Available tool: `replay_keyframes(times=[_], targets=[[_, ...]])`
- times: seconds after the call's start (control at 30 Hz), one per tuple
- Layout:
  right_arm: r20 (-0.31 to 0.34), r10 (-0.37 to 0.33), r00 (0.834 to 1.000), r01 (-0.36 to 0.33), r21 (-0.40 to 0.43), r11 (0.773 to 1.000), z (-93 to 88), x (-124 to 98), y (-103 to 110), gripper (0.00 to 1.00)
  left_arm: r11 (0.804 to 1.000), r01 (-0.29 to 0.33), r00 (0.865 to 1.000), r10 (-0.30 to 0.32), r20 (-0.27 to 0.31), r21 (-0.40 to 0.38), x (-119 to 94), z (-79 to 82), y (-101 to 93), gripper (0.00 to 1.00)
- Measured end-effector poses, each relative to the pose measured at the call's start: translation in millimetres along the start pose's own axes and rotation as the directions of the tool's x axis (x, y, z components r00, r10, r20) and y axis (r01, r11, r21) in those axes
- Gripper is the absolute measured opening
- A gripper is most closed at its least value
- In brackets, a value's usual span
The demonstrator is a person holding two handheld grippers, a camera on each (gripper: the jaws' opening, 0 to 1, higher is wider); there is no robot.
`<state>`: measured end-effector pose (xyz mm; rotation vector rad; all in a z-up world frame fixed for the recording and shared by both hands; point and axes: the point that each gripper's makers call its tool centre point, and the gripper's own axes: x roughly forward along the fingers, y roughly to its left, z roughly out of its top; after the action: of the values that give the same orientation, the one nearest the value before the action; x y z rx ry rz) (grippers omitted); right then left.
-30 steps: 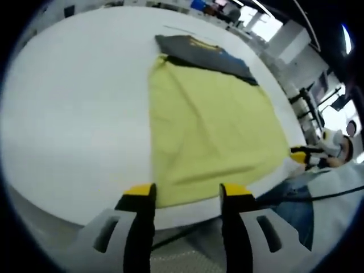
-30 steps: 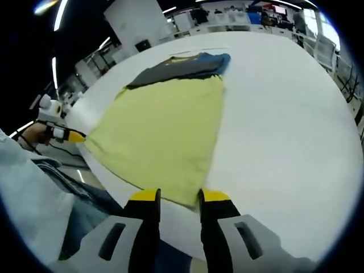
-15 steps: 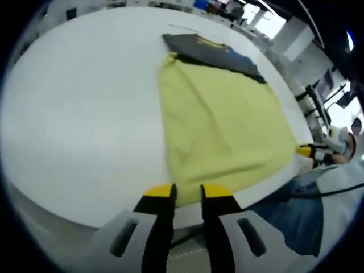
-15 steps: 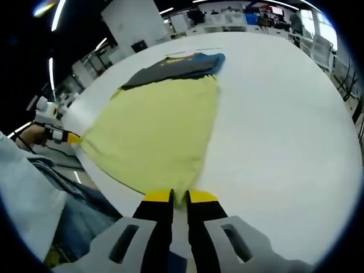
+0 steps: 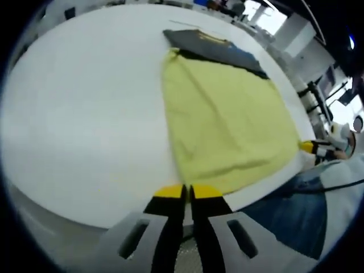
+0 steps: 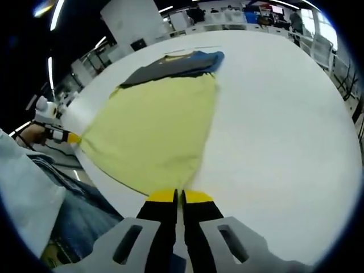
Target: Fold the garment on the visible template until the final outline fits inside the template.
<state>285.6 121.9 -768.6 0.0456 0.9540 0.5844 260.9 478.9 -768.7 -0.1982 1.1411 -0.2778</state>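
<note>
A pale yellow garment [image 5: 227,119] lies flat on the white table [image 5: 79,114], its far end over a dark grey and blue piece [image 5: 213,45]. My left gripper [image 5: 186,192] is shut on the garment's near corner at the table's front edge. In the right gripper view the same yellow garment [image 6: 153,133] spreads ahead, and my right gripper [image 6: 178,196] is shut on its other near corner. The dark piece [image 6: 176,63] sits at the garment's far end. The right gripper [image 5: 311,148] also shows at the right of the left gripper view, and the left gripper [image 6: 67,137] at the left of the right gripper view.
The white table [image 6: 284,125] stretches wide to each side of the garment. A person's jeans [image 5: 290,213] and light sleeve [image 6: 23,187] stand close to the table's front edge. Desks and equipment [image 6: 227,14] fill the room behind.
Both grippers have closed from open onto the garment's near corners. The left gripper has shifted towards the corner, and the near hem is slightly drawn up.
</note>
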Motion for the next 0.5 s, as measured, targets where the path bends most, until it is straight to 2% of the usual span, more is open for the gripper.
replay_keyframes(times=[0.17, 0.3, 0.37, 0.5], targets=[[-0.001, 0.006, 1.000, -0.006, 0.037, 0.999, 0.0, 0.0, -2.0, 0.04, 1.000, 0.003, 1.000, -0.003, -0.010, 0.009, 0.6, -0.7, -0.9, 0.00], [-0.006, 0.007, 1.000, -0.007, 0.007, 1.000, 0.5, 0.8, -0.5, 0.04, 1.000, 0.002, 1.000, -0.002, -0.027, 0.018, 0.4, -0.4, -4.6, 0.00], [-0.008, 0.013, 1.000, -0.013, -0.035, 0.999, 1.0, 1.1, 0.2, 0.04, 1.000, 0.003, 1.000, -0.002, -0.031, 0.018, 0.3, -0.5, -6.1, 0.00], [-0.005, 0.016, 1.000, -0.016, -0.009, 1.000, 1.0, 1.0, -0.3, 0.03, 1.000, 0.006, 0.999, -0.006, -0.033, 0.021, 0.1, -0.6, -8.1, 0.00]])
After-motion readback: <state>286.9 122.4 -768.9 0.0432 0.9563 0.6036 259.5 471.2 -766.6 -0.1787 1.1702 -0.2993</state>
